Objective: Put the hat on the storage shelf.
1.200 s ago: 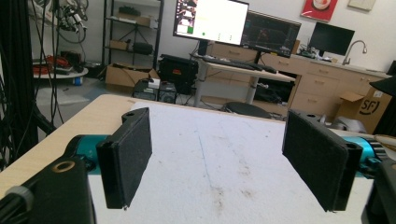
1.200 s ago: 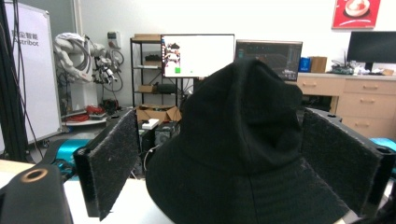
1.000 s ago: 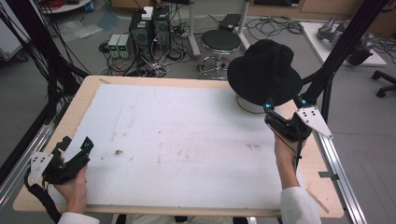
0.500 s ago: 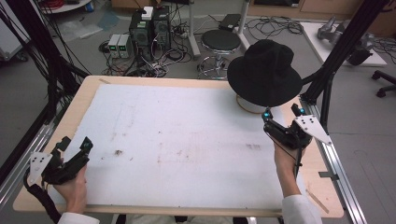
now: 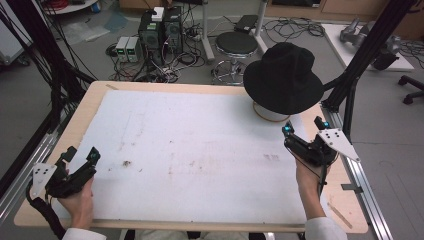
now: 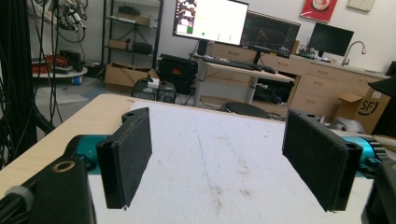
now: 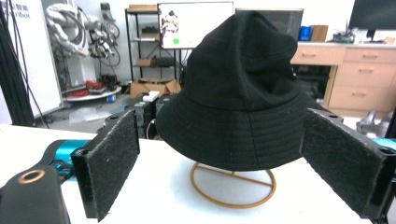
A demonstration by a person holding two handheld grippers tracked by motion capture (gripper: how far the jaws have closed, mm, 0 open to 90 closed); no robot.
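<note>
Near table's (image 5: 65, 130) right edge: right tongs (image 5: 303, 131) agape, facing hat (image 5: 283, 79).

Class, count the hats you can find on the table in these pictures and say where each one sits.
1. A black bucket hat sits on a gold wire stand at the table's far right corner, straight ahead of the right claw. No other hat is visible.

The high view looks down over the white mat (image 5: 200, 155). Both gripper views sit low, facing the far side. The right gripper view sits close to the black hat (image 7: 238, 93), seen far right from above.
</note>
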